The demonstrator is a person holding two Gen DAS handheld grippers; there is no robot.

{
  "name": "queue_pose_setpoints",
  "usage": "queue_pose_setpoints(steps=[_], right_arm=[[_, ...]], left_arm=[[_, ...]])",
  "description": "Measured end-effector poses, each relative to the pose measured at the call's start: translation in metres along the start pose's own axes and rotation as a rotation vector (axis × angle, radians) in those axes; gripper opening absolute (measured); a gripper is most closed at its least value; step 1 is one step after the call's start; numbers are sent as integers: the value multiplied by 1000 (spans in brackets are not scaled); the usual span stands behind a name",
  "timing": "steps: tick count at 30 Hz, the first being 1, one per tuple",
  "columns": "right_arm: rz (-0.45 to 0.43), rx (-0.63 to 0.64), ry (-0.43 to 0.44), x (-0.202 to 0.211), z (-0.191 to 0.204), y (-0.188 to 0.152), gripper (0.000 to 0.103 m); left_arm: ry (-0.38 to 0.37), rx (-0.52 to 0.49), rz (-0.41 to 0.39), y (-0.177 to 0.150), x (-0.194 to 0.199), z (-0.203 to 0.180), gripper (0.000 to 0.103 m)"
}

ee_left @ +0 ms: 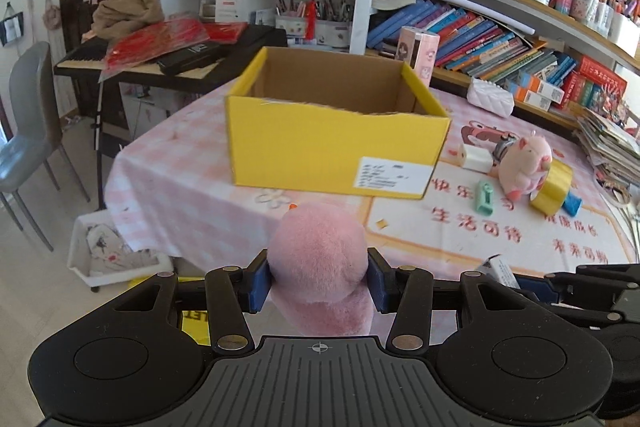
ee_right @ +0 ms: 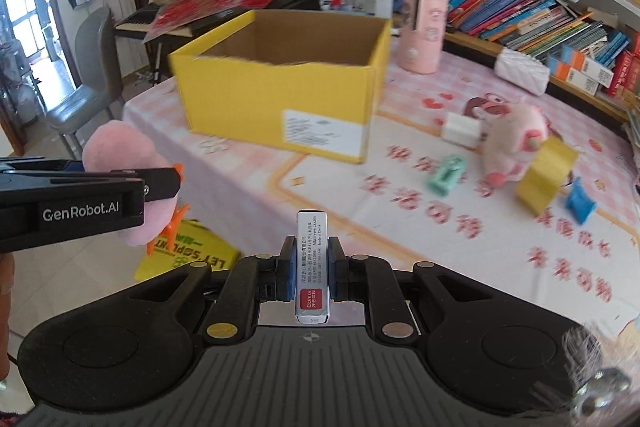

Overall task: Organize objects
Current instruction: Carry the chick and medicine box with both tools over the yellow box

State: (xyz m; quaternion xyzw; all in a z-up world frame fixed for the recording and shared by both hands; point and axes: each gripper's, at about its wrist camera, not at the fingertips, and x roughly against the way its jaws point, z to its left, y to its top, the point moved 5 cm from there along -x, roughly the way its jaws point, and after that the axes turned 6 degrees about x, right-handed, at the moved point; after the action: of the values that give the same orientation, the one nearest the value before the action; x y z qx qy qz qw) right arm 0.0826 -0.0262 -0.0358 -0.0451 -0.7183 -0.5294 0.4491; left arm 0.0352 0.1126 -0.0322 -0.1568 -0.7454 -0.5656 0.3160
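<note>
Right wrist: hand-held gripper [ee_right: 312,263] clamps "Comix"-labelled box [ee_right: 312,267].

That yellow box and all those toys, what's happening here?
Someone is tidying up with a gripper in each hand. The left gripper is squeezing a fluffy pink plush toy with orange feet. The right gripper holds a small silver box between its fingers. Both are held in front of the open yellow box on the table, which looks empty as far as can be seen. A pink pig plush, a yellow ribbon roll and a green stapler still wait on the table.
</note>
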Motion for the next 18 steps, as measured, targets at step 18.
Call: queue_pose_setpoints(steps=[18], right_arm=[[-3,-47,-42,5,78,-6,14]], left_arm=[[-56,-28,-7,-9,26,62,47]])
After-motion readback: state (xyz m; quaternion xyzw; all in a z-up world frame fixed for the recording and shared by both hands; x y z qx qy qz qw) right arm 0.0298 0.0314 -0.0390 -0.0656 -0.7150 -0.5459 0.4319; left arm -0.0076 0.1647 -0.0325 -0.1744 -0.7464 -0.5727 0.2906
